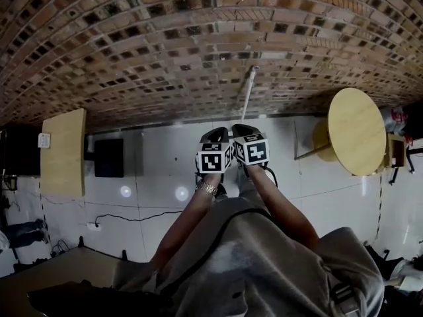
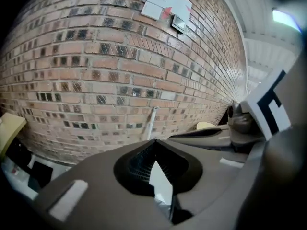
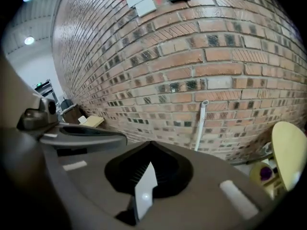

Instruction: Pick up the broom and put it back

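The broom's white handle [image 1: 248,92] leans upright against the brick wall; its lower end is hidden behind my grippers. It stands ahead of both grippers and apart from them, in the left gripper view as a pale stick [image 2: 151,122] and in the right gripper view as a white pole [image 3: 200,126]. My left gripper [image 1: 216,133] and right gripper [image 1: 242,130] are held side by side, pointing at the wall. The left gripper [image 2: 154,141] is shut, tips together, empty. The right gripper [image 3: 151,143] is also shut with nothing in it.
A round wooden table [image 1: 357,131] stands at the right by the wall, a rectangular wooden panel [image 1: 64,152] and a black box [image 1: 109,157] at the left. A cable [image 1: 125,216] runs over the white tiled floor. Papers [image 2: 163,4] hang high on the wall.
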`<state>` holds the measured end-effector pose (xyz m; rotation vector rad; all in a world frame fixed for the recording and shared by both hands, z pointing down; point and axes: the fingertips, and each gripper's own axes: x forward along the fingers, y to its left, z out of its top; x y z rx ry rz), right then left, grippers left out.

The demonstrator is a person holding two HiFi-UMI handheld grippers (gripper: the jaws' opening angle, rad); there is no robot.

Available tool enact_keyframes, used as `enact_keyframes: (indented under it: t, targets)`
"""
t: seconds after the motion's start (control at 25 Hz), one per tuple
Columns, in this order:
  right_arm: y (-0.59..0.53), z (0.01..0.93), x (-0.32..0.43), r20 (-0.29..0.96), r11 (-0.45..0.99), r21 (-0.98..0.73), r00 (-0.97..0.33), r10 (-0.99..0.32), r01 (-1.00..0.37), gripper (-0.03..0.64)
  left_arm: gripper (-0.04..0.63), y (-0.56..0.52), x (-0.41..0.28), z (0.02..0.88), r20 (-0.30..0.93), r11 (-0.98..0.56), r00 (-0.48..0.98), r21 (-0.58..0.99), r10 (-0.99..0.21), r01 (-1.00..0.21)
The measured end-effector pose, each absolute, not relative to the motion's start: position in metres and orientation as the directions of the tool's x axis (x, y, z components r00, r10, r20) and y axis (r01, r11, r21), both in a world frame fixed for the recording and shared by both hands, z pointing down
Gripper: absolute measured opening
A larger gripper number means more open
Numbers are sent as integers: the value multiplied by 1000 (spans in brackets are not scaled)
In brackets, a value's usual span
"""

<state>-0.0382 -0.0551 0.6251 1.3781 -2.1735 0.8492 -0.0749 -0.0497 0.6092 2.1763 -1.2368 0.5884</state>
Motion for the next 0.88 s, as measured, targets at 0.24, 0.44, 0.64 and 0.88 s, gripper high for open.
enact_keyframes:
  t: [0.24,0.44,0.64,0.88]
  targets:
    - [-1,616,-47,645,322,-257,-409,-645,-911,0,5,-7,-74,602,596,-448,519,278,-613,-850]
    - [8,609,-44,640,353,-259,-433,-635,-899,0,5,3,-67,597,588,-455,527,282,-613,-845]
    - [-3,590,-35,605,366,-275,-456,-653,-889,0,5,-8,-64,584,578,-444,499,248,-645,-861]
    - [-12,576,-16,580,398,-293,-493,-649,-869,0,5,-7,-41,595,604,-443,494,247,-625,-862]
